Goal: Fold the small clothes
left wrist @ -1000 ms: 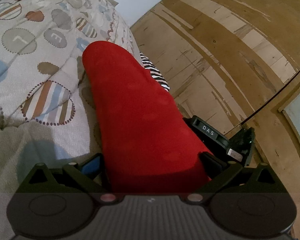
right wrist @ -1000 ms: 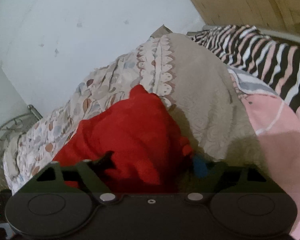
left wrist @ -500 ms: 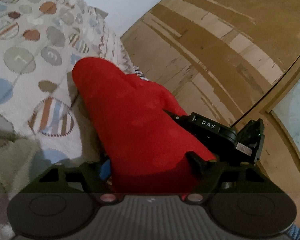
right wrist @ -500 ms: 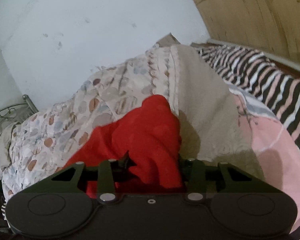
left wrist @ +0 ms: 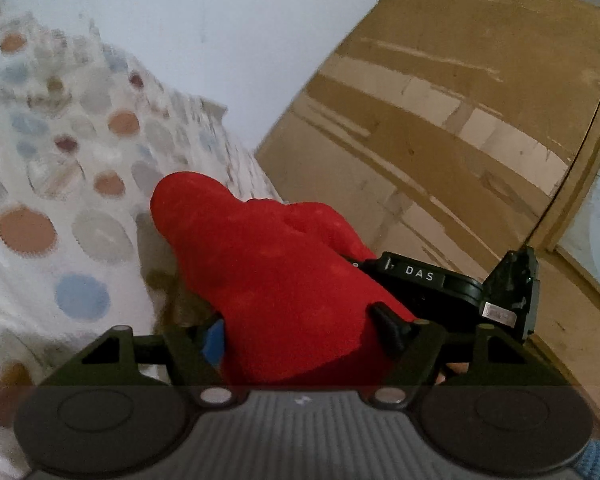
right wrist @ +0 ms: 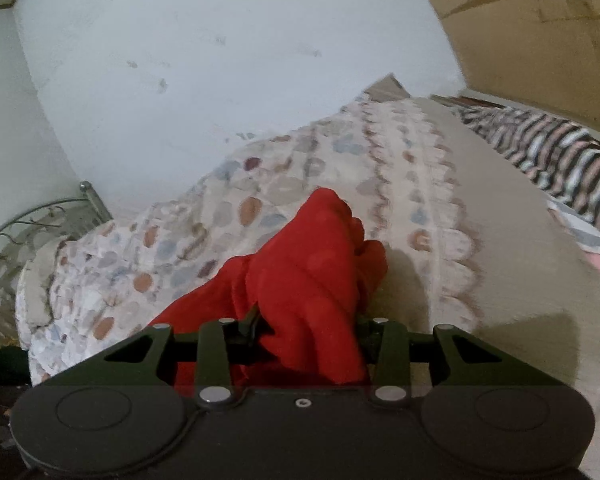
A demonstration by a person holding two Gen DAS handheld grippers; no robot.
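Both tongs now clamp the red garment [left wrist: 276,280], where a second ago it merely lay between wide-spread fingers on the bed

- Left tongs [left wrist: 300,332]: fingers drawn in against a thick wad of the red cloth, which fills the gap from the blue pad to the black fingertip; grip looks set
- Right tongs [right wrist: 308,328]: narrowed much further, pinching a bunched fold of the same garment
- Right tongs also appear in the left wrist view [left wrist: 452,288], just beside the left pair, both on the near end of the cloth
- Both views have tipped upward since then: more white wall [right wrist: 220,80] shows and the patterned bedspread [left wrist: 60,208] sits lower and blurred, so the near end seems to be coming up off the bed
- Far end of the garment looks to trail on the bedspread

Judgement: pick-up phase is done; the cloth is bunched, so it likely needs shaking out or spreading flat before any fold
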